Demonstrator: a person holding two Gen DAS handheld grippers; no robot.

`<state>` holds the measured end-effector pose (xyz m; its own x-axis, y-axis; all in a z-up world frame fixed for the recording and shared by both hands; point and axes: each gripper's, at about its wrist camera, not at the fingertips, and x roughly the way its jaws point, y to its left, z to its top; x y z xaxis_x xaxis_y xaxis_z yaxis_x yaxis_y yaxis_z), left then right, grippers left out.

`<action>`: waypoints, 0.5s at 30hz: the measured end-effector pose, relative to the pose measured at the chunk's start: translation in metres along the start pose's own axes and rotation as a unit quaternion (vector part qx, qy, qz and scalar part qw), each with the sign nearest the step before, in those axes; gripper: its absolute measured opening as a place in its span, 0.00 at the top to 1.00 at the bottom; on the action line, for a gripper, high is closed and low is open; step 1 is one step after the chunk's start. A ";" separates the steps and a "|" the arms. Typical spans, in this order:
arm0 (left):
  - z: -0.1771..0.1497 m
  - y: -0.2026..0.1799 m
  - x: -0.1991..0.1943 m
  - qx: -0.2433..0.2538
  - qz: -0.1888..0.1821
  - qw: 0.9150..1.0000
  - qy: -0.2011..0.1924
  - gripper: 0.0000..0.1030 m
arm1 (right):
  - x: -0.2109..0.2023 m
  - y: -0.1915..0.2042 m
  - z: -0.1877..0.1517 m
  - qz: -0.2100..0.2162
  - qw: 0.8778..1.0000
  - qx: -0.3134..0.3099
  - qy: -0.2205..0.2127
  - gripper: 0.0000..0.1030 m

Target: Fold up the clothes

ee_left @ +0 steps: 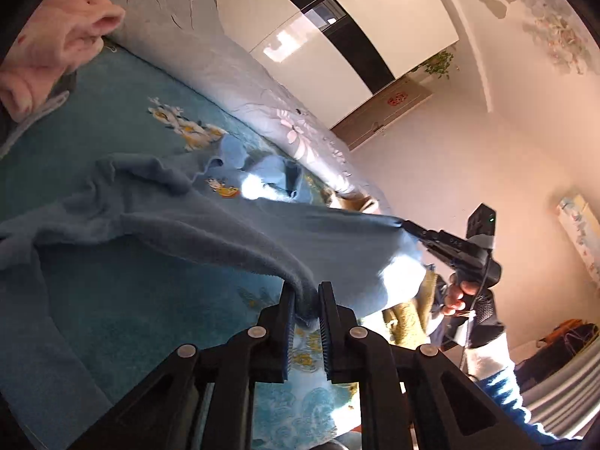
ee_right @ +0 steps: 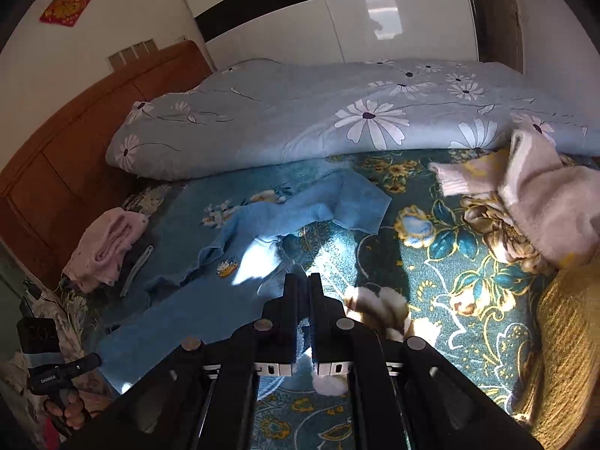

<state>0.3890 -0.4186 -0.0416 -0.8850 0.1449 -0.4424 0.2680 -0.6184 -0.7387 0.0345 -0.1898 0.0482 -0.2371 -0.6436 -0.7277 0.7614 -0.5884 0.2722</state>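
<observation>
Nearest, the left hand-held gripper (ee_left: 305, 300) has its jaws pinched tight on the edge of a light blue fleece garment (ee_left: 180, 202). The right hand-held gripper (ee_right: 303, 281) is likewise clamped narrow on another edge of it. Between them the cloth is lifted off the teal floral bedsheet (ee_right: 431, 262), its far part trailing on the bed. Beyond lie a folded pink garment (ee_right: 105, 251), a white garment (ee_right: 543, 195), then the daisy-print quilt (ee_right: 337, 112).

Your left gripper (ee_left: 304, 300): jaws clamped on a fold of the blue garment (ee_left: 157, 202). Your right gripper (ee_left: 407, 225): pinching its far edge. Beneath: teal floral sheet (ee_left: 112, 127); beyond: pale duvet (ee_left: 210, 60), pink clothes (ee_left: 56, 48).
</observation>
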 end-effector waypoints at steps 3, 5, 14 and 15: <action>-0.014 0.020 0.028 -0.030 0.026 0.997 0.067 0.87 | 0.017 -0.008 -0.001 -0.027 0.999 0.004 0.033 0.95; -0.032 0.028 0.048 -0.029 0.048 0.993 0.100 0.87 | 0.036 -0.018 -0.019 -0.054 0.996 -0.001 0.064 0.95; -0.038 0.021 0.035 0.032 0.106 0.989 0.103 0.67 | 0.074 -0.061 -0.068 -0.105 0.986 0.028 0.123 0.95; -0.028 0.022 0.031 0.049 0.126 0.986 0.093 0.64 | 0.075 -0.063 -0.070 -0.103 0.986 0.033 0.124 0.95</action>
<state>0.3780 -0.4056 -0.0860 -0.7070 0.1113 -0.6984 0.4247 -0.7229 -0.5451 0.0111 -0.1668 -0.0679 -0.2218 -0.3732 -0.9008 0.6694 -0.7301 0.1377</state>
